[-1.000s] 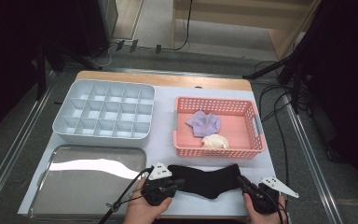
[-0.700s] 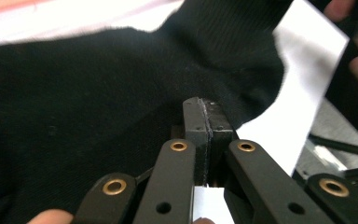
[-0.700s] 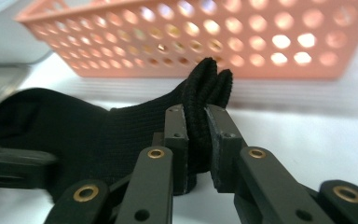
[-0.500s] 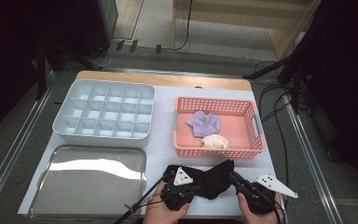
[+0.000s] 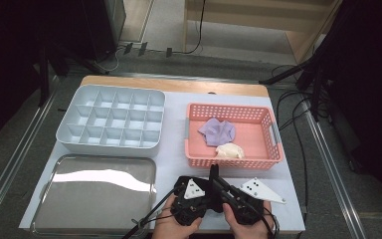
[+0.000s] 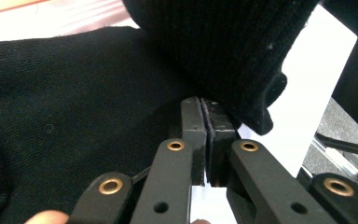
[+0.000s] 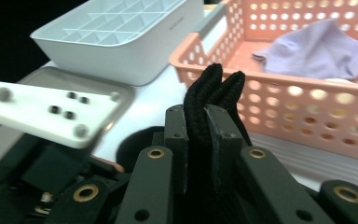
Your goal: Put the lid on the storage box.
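Note:
A black sock [image 5: 213,175] is bunched between my two grippers at the table's front edge, right of the middle. My left gripper [image 5: 202,195] is shut on one part of it; in the left gripper view the jaws [image 6: 206,106] pinch the black knit, and the sock [image 6: 74,121] spreads out beyond them. My right gripper [image 5: 218,185] sits close against the left one and is shut on another edge. In the right gripper view a doubled fold of sock [image 7: 214,81] sticks up from between the jaws of that gripper [image 7: 200,116].
A pink basket [image 5: 274,149] just behind the grippers holds a lilac cloth [image 5: 218,132] and a cream bundle [image 5: 230,151]. A white compartment tray [image 5: 112,119] stands at the back left. A shiny metal tray [image 5: 94,194] lies at the front left.
My right gripper has swung left and up with its end of the sock, ending beside the left gripper. The sock, stretched flat before, is now bunched. The left gripper shifted slightly right.

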The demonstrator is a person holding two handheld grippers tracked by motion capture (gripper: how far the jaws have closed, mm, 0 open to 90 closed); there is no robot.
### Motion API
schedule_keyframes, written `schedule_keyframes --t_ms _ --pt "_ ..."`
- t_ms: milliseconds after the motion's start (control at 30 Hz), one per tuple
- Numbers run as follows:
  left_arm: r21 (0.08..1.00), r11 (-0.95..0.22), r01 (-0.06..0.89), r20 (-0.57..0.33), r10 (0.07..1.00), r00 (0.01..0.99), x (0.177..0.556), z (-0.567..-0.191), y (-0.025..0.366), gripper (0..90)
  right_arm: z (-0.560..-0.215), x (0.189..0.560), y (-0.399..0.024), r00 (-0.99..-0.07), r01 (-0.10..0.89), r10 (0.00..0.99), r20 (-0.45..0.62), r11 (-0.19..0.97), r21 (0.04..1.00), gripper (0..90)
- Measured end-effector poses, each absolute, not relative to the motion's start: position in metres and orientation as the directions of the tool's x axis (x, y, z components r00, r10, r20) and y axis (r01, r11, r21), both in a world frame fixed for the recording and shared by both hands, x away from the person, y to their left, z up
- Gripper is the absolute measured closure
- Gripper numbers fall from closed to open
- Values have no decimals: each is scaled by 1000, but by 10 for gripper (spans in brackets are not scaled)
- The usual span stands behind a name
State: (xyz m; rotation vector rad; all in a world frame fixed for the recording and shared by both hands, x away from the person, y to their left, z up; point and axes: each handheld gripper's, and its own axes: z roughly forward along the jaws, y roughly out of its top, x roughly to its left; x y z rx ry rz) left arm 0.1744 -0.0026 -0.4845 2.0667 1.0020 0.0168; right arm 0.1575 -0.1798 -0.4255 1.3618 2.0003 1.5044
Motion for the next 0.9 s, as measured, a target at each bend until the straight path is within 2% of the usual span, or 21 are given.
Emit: schedule_keyframes --t_ms 100,233,433,667,733,833,900 --pt "679 -328 657 -324 669 669 175 -485 -2 888 -424 156 -176 -519 501 804 290 12 865 798" --pt "698 -338 631 -291 671 682 166 -478 5 830 -429 156 -173 -512 513 812 280 27 858 796" --pt "716 -321 620 -272 689 671 160 -459 46 791 -449 159 -151 -533 536 809 247 97 839 796" --pt "721 -279 634 -283 717 637 158 -459 90 822 -462 166 -124 -557 532 803 212 149 834 788" --pt "719 -252 648 -302 727 617 160 -462 96 821 -467 168 -116 -584 540 778 231 161 826 752" --pt "719 -246 650 -297 737 607 163 -464 99 807 -467 168 -117 -606 546 748 269 145 825 617" --pt "726 -232 648 -297 744 599 166 -464 101 786 -460 163 -128 -601 521 756 259 125 844 554"
